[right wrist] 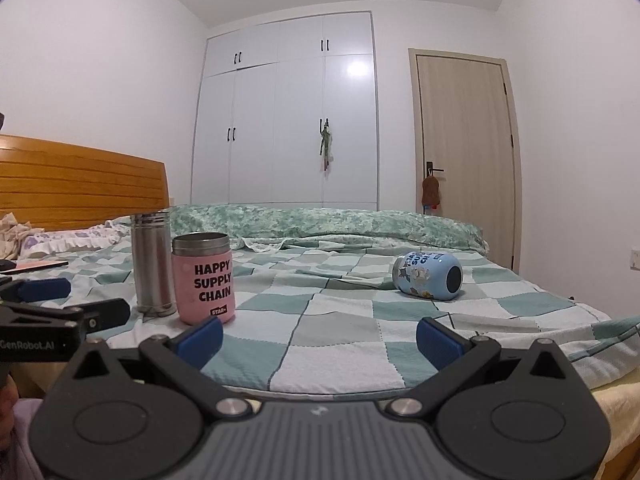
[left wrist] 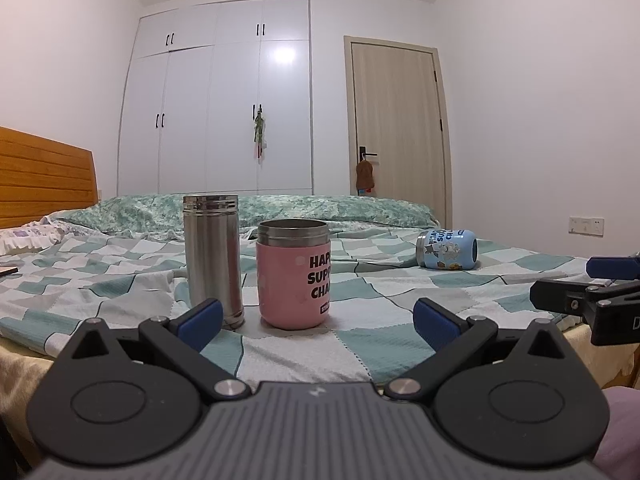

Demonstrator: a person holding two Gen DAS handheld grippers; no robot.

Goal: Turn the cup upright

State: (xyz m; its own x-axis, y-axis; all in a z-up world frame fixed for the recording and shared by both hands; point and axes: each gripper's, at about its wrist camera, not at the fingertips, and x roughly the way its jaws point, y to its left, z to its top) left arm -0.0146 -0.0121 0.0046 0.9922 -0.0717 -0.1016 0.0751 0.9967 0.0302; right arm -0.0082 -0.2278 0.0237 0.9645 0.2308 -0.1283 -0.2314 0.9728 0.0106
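A light blue cartoon-printed cup (right wrist: 427, 275) lies on its side on the checked bed cover, its base facing me; it also shows in the left wrist view (left wrist: 447, 249) at the right. A pink cup (left wrist: 294, 274) and a steel flask (left wrist: 213, 264) stand upright near the front edge, also in the right wrist view as the pink cup (right wrist: 203, 277) and the flask (right wrist: 152, 264). My left gripper (left wrist: 316, 322) is open and empty just before the pink cup. My right gripper (right wrist: 319, 338) is open and empty, well short of the blue cup.
The bed (right wrist: 340, 320) has a wooden headboard (right wrist: 80, 180) at the left and a rolled green quilt (right wrist: 320, 220) at the back. A phone (right wrist: 40, 265) lies at the left. A white wardrobe (right wrist: 288, 120) and a door (right wrist: 464, 152) stand behind.
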